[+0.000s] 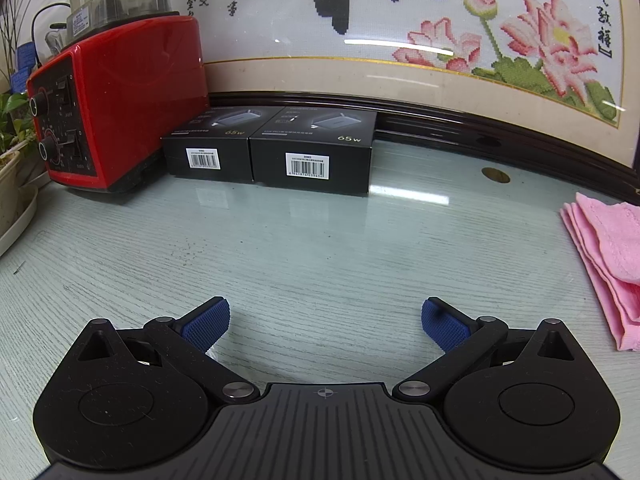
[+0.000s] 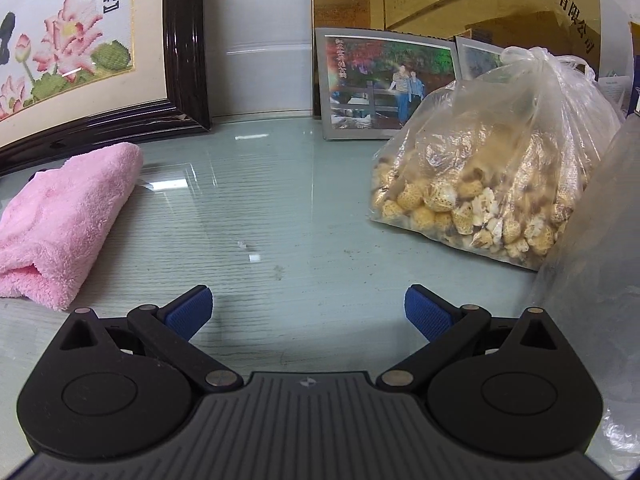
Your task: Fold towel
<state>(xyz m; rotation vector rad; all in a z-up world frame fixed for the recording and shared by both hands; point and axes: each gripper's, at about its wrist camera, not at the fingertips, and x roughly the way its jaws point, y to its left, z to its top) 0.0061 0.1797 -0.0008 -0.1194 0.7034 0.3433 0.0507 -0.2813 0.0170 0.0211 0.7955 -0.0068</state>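
A pink towel (image 1: 608, 256) lies folded in layers on the glass table top at the right edge of the left wrist view. The same pink towel (image 2: 60, 220) shows as a thick folded bundle at the left of the right wrist view. My left gripper (image 1: 326, 322) hovers open over bare table, well to the left of the towel, with nothing between its blue pads (image 1: 208, 322). My right gripper (image 2: 308, 312) is open too, to the right of the towel and apart from it, its blue pads (image 2: 428, 316) empty.
A red blender base (image 1: 116, 104) and two black boxes (image 1: 268, 148) stand at the back left. A framed embroidery (image 1: 400, 40) leans along the back. A clear bag of dried goods (image 2: 492, 168) and a photo frame (image 2: 384, 84) sit at the right. A plant pot (image 1: 10, 176) is far left.
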